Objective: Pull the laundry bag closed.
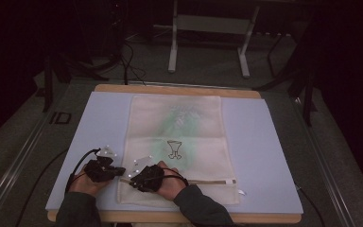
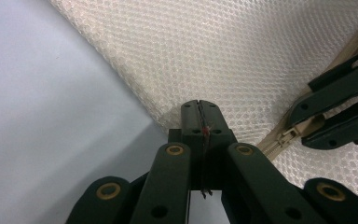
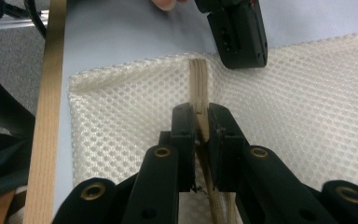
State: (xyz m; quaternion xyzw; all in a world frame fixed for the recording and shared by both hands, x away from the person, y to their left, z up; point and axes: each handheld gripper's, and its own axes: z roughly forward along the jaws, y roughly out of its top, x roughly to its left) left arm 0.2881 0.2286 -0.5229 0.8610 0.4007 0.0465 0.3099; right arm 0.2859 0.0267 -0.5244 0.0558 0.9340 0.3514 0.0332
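A cream mesh bag (image 1: 175, 142) lies flat on a pale blue mat (image 1: 264, 142) that covers a wooden table (image 1: 179, 89). A zipper (image 1: 208, 181) runs across the near end of the bag.

The left gripper (image 2: 200, 112) has its jaws pressed together on the left edge of the bag, just beside the zipper's end. I judge that it pins the cloth there so the bag does not slide when the zipper is pulled. The right gripper (image 3: 200, 122) is clenched around the zipper's tape, at the place where the slider (image 2: 292, 134) sits, and the left gripper view shows its jaws closing on that slider. Both grippers are close together at the left near corner of the bag, so the zipper's whole run is to the right of them.

The zipper's line toward the right is free; only a small white tab (image 1: 230, 181) lies at its far end. A faint green shape (image 1: 179, 120) shows through the mesh in the middle of the bag, well apart from the zipper. Behind the table stands a white metal frame (image 1: 208, 28) on the floor, out of the way.
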